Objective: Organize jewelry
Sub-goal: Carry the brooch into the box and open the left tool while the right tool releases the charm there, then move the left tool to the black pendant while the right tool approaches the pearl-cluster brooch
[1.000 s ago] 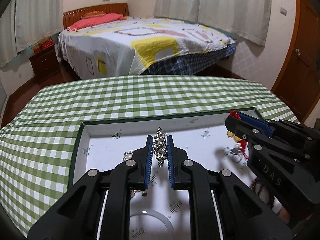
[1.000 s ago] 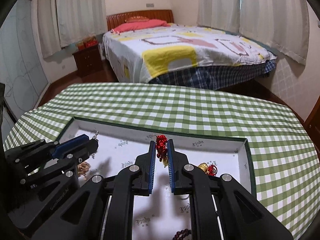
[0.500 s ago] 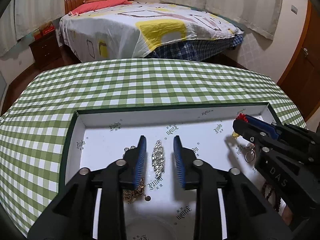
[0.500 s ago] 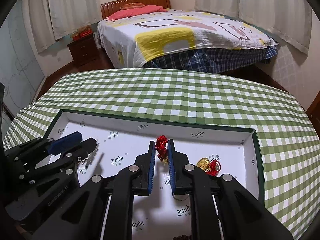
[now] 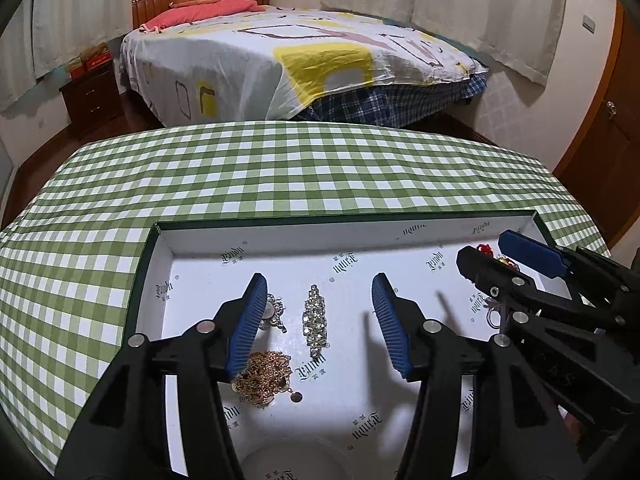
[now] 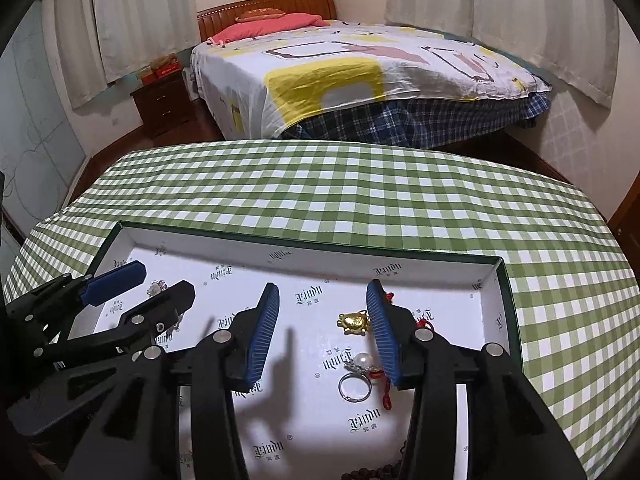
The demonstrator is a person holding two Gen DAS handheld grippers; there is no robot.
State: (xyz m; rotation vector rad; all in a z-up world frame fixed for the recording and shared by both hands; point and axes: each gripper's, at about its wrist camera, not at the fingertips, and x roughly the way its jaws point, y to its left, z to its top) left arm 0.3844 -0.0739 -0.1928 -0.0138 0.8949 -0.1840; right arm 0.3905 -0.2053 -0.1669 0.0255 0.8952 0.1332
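Note:
A white-lined box with a green rim (image 5: 348,219) sits on the checked table. My left gripper (image 5: 318,322) is open above it, and a rhinestone clip (image 5: 315,320) lies flat between the fingers. A gold chain (image 5: 262,376) and a small silver piece (image 5: 274,312) lie beside the left finger. My right gripper (image 6: 322,330) is open over the box's (image 6: 304,242) right part. A gold charm (image 6: 353,322), a pearl ring (image 6: 358,376) and a red cord (image 6: 385,388) lie by its right finger. Each gripper also shows in the other's view.
The table has a green and white checked cloth (image 5: 280,168). Dark wooden beads (image 6: 372,472) lie at the box's near edge. A bed (image 5: 288,56) stands beyond the table, a nightstand (image 5: 92,96) to its left and a door (image 5: 600,120) at the right.
Both grippers have opened. The left one has let go of the rhinestone clip, which now lies in the box. The right one has released the red-corded piece onto the box floor.

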